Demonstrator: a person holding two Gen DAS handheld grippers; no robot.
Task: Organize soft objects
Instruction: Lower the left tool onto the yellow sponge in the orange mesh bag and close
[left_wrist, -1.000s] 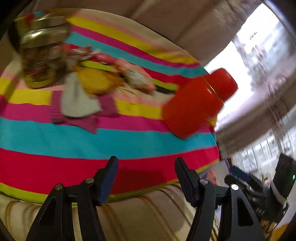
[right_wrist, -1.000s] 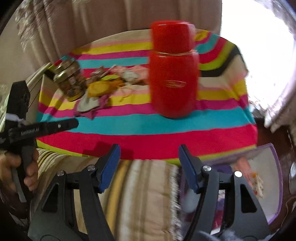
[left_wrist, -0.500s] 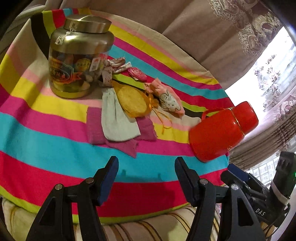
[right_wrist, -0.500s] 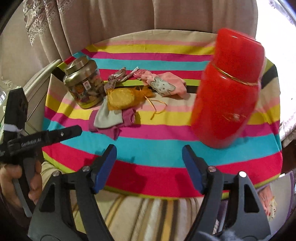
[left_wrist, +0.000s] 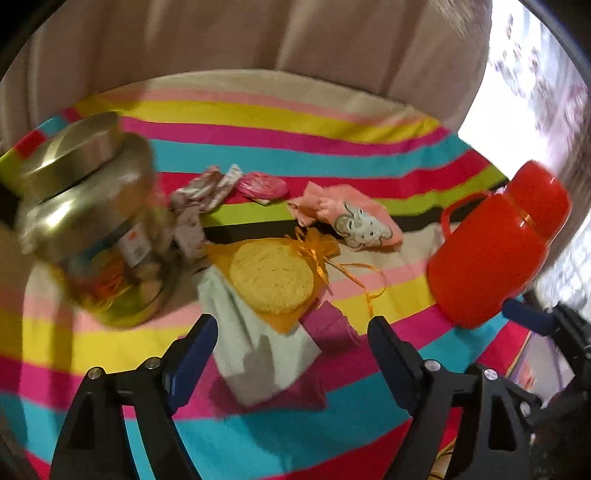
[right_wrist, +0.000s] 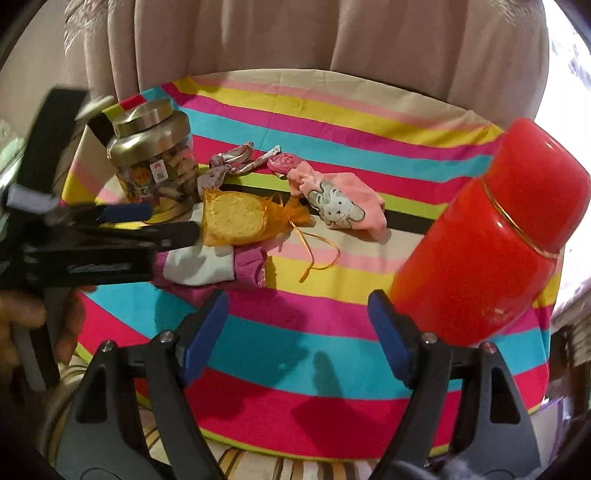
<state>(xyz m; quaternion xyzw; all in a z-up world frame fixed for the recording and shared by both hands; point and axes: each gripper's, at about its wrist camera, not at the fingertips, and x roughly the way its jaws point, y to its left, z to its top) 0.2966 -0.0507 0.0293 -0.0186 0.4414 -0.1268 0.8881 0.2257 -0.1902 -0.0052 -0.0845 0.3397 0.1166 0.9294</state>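
Strong daylight enters from a window (left_wrist: 524, 85) at the upper right of both views, blown out to white. The left wrist view is smeared by motion blur, worst on the gold-lidded jar (left_wrist: 92, 236); the right wrist view is sharper. Colours are vivid. Soft shadows of the tools fall on the striped cloth (right_wrist: 295, 354). Fisheye bending curves the edges, with dark corners.

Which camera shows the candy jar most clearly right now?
The right wrist view: the jar is sharp there, its gold lid and label readable, though small. The left wrist view has it larger but badly smeared by motion blur.
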